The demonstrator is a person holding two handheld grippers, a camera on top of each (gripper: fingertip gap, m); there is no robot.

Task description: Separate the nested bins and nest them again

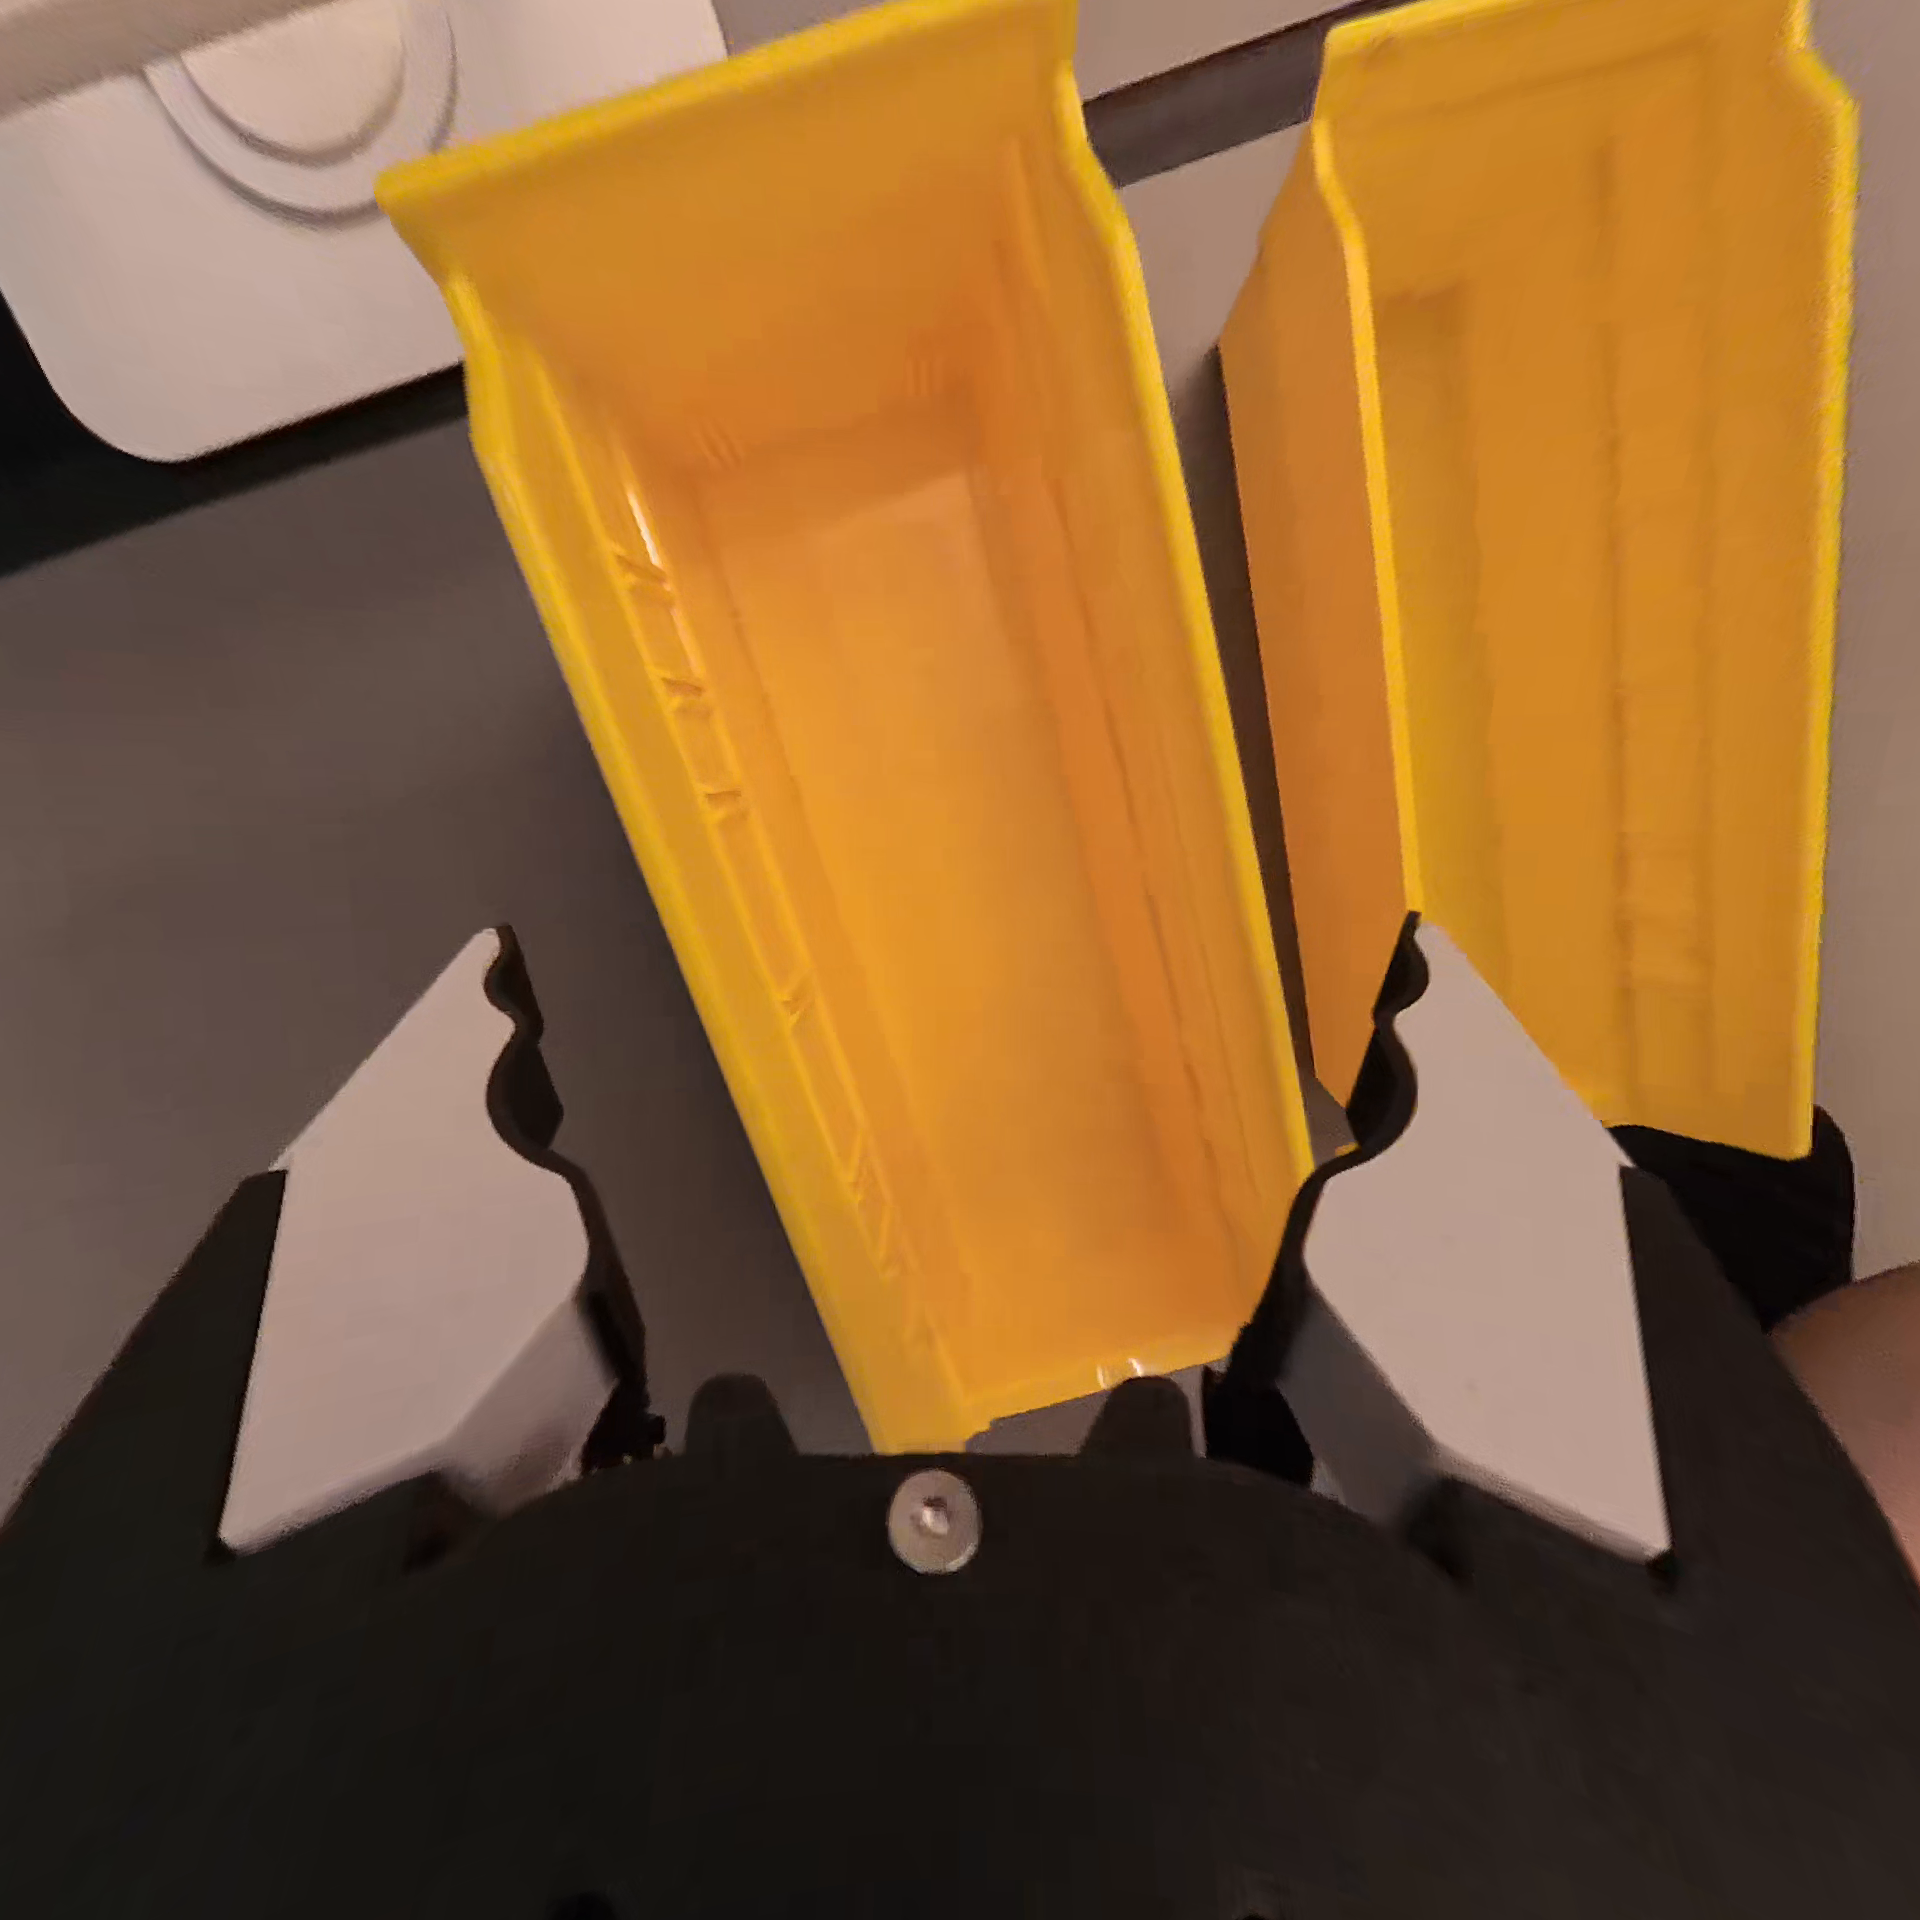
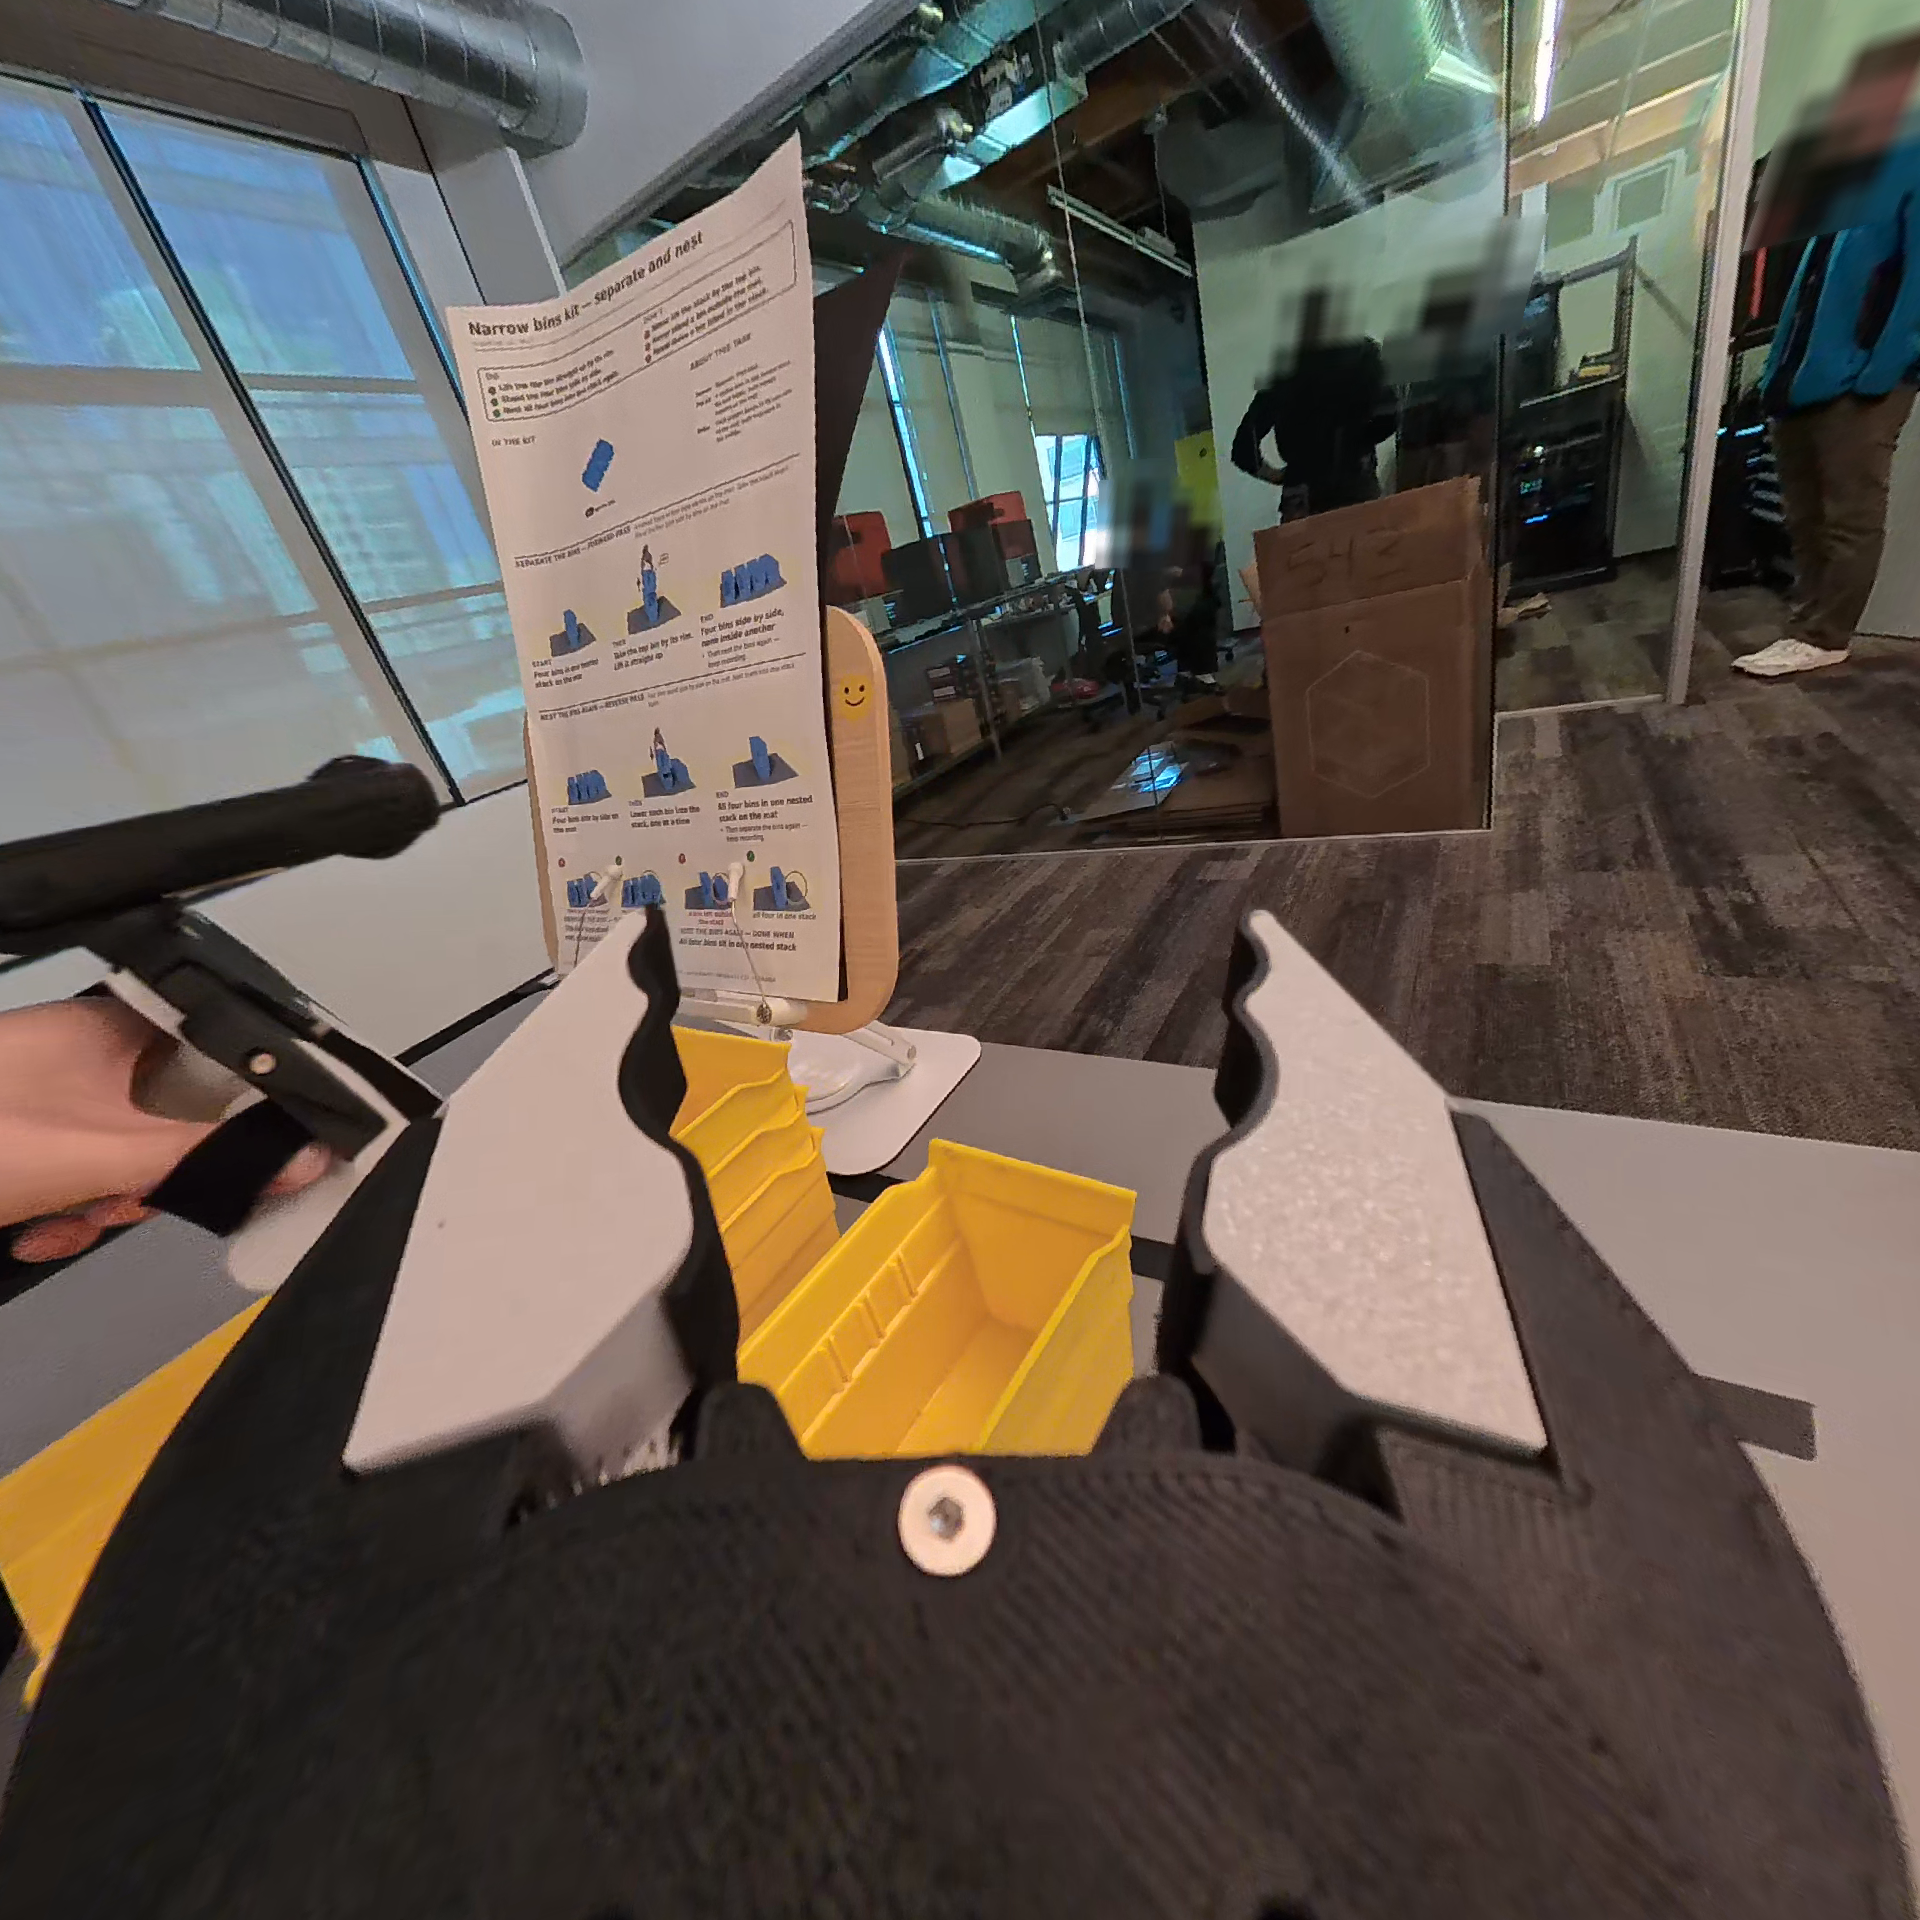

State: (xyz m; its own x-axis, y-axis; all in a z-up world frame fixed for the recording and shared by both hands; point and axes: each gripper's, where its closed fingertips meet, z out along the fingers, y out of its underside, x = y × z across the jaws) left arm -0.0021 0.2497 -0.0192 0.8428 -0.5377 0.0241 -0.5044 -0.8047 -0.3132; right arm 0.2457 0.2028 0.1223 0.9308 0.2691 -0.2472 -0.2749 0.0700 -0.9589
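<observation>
Both pairs of jaws are spread wide, and nothing is pinched by either. In the left wrist view, a long yellow bin (image 1: 935,831) is seen lying on the grey table (image 1: 260,831) between the fingers of the left gripper (image 1: 956,935); a clear gap is left at the left finger (image 1: 416,1195), while the bin's right rim is met low down by the right finger (image 1: 1455,1195). A second yellow bin (image 1: 1558,571) is seen just to the right, apart from the first. In the right wrist view, one yellow bin (image 2: 956,1320) is framed below the right gripper (image 2: 935,956), untouched by its pads, and a nested stack of bins (image 2: 758,1143) is placed just behind it. A printed sheet (image 2: 665,623) is held upright on a stand (image 2: 883,1081) at the table's far edge. The left gripper's handle (image 2: 208,935) is held by a hand (image 2: 73,1101) at the left.
</observation>
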